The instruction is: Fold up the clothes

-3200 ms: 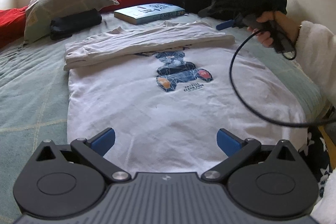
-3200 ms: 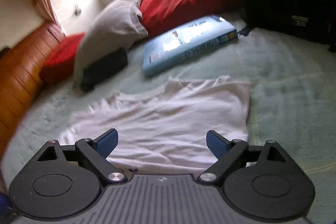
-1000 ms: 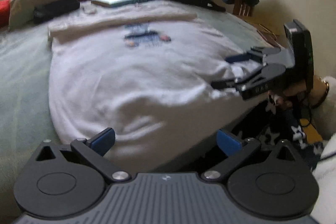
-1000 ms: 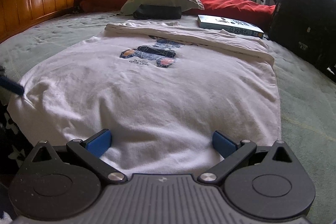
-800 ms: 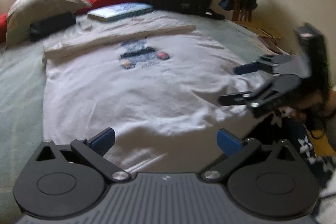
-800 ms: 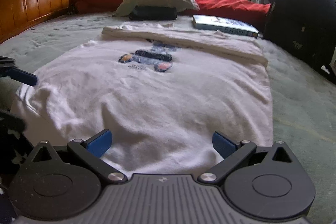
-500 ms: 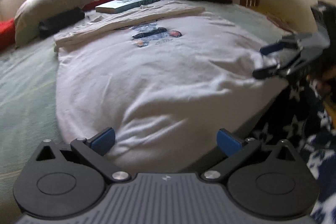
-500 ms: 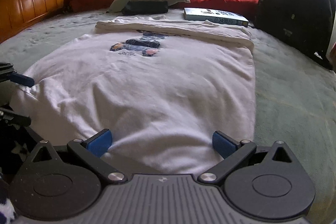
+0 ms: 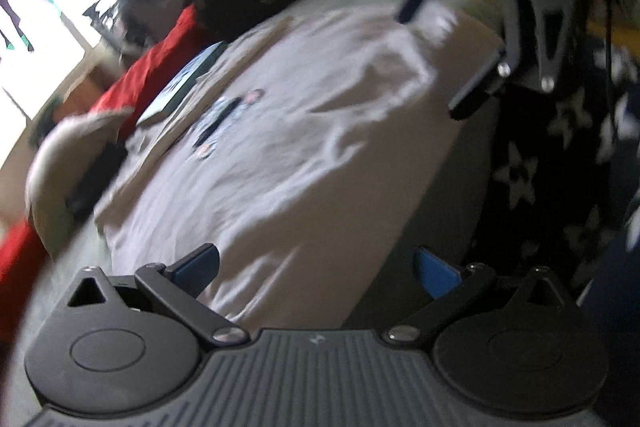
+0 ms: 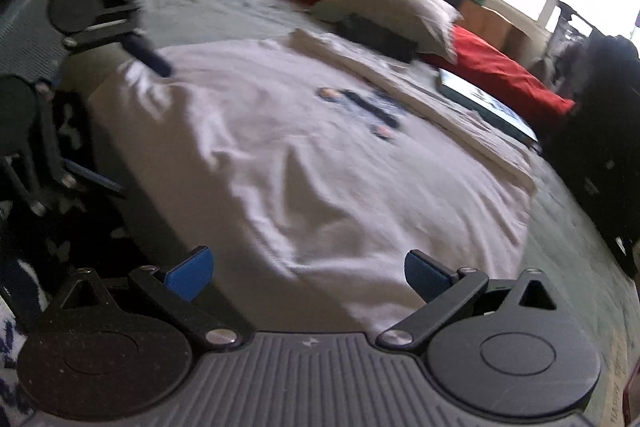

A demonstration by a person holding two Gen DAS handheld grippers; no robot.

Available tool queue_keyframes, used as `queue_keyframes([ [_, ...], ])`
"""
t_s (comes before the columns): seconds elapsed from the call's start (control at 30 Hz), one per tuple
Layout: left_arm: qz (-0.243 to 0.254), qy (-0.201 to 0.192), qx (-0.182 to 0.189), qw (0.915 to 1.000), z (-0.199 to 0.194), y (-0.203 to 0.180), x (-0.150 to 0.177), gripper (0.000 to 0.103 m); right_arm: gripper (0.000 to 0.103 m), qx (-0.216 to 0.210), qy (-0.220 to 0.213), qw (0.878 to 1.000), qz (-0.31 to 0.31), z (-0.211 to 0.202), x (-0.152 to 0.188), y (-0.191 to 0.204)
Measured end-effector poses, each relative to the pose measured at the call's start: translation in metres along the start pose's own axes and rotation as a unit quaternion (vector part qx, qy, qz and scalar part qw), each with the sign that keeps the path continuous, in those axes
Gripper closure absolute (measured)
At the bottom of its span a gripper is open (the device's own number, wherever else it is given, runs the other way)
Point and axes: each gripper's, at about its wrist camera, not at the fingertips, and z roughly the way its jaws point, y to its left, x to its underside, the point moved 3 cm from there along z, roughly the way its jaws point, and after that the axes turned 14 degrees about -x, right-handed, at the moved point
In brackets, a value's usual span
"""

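Fingers spread wide on both the left gripper (image 9: 316,267) and right gripper (image 10: 308,271), clamping nothing. Poised at the near hem of the white shirt (image 10: 320,163), spread flat on the green bedcover (image 10: 568,247)

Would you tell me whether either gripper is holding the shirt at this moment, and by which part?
Nothing is held: the left gripper and right gripper are both open at the near hem of the white shirt.

My left gripper (image 9: 316,267) and right gripper (image 10: 308,273): ribbed grey bodies, black linkage arms, silver screws, blue pads.
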Motion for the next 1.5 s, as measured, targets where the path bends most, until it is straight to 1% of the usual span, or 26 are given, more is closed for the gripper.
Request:
queue_keyframes([
  [0.07, 0.029, -0.011, -0.023, 0.9993, 0.004, -0.012, 0.0, 0.001, 0.0, -0.001, 0.004, 1.0, -0.008, 0.004, 0.0, 0.008],
  [0.13, 0.04, -0.019, -0.057, 0.9974, 0.009, -0.017, -0.002, 0.001, 0.0, 0.002, 0.005, 1.0, -0.015, 0.007, 0.0, 0.017],
  [0.23, 0.026, -0.029, -0.078, 0.9961, 0.006, -0.015, -0.006, 0.0, 0.0, 0.013, 0.0, 1.0, -0.018, 0.005, 0.001, 0.025],
  [0.37, 0.029, -0.05, -0.107, 0.9926, -0.005, -0.008, -0.011, 0.0, 0.0, 0.031, -0.005, 0.999, -0.027, -0.001, 0.004, 0.031],
  [0.43, 0.021, -0.054, -0.116, 0.9915, -0.009, -0.002, -0.014, 0.0, 0.0, 0.043, -0.01, 0.998, -0.037, -0.002, 0.003, 0.033],
  [0.57, 0.001, -0.06, -0.122, 0.9907, -0.016, 0.006, -0.022, 0.001, 0.0, 0.065, -0.018, 0.996, -0.065, 0.001, -0.003, 0.04],
  [0.67, -0.006, -0.064, -0.122, 0.9905, -0.018, 0.009, -0.025, 0.0, 0.0, 0.087, -0.012, 0.991, -0.102, 0.014, -0.005, 0.048],
  [0.73, -0.005, -0.067, -0.122, 0.9903, -0.019, 0.01, -0.025, 0.0, 0.0, 0.139, -0.005, 0.981, -0.135, 0.022, -0.006, 0.052],
  [0.8, -0.005, -0.068, -0.113, 0.9913, -0.021, 0.009, -0.024, 0.001, 0.0, 0.186, -0.015, 0.97, -0.157, 0.022, -0.008, 0.054],
  [0.83, -0.003, -0.07, -0.104, 0.9921, -0.022, 0.007, -0.023, 0.001, 0.0, 0.194, -0.023, 0.968, -0.157, 0.02, -0.01, 0.053],
  [0.9, 0.005, -0.073, -0.094, 0.9928, -0.022, 0.001, -0.022, 0.001, 0.0, 0.199, -0.041, 0.968, -0.15, 0.013, -0.015, 0.052],
  [0.97, 0.015, -0.07, -0.1, 0.9924, -0.016, -0.005, -0.022, 0.001, 0.0, 0.202, -0.054, 0.968, -0.142, 0.008, -0.018, 0.05],
  [1.03, 0.02, -0.064, -0.114, 0.9913, -0.005, -0.009, -0.024, 0.001, 0.0, 0.2, -0.058, 0.969, -0.133, 0.005, -0.02, 0.047],
  [1.1, 0.021, -0.058, -0.136, 0.9887, 0.004, -0.009, -0.026, 0.001, 0.0, 0.194, -0.058, 0.971, -0.127, 0.003, -0.019, 0.045],
  [1.2, -0.008, -0.059, -0.156, 0.986, 0.006, 0.003, -0.031, 0.001, 0.0, 0.188, -0.052, 0.973, -0.126, 0.006, -0.017, 0.044],
  [1.27, -0.028, -0.066, -0.159, 0.9847, 0.002, 0.012, -0.034, 0.001, 0.0, 0.185, -0.045, 0.973, -0.129, 0.01, -0.014, 0.044],
  [1.37, -0.035, -0.077, -0.159, 0.9836, -0.004, 0.017, -0.037, 0.001, 0.0, 0.177, -0.044, 0.974, -0.133, 0.02, -0.016, 0.048],
  [1.43, -0.029, -0.078, -0.157, 0.9841, -0.003, 0.015, -0.037, 0.001, 0.0, 0.184, -0.048, 0.972, -0.136, 0.026, -0.019, 0.05],
  [1.5, -0.024, -0.072, -0.152, 0.9855, 0.0, 0.014, -0.033, 0.001, 0.0, 0.212, -0.048, 0.966, -0.139, 0.03, -0.021, 0.045],
])
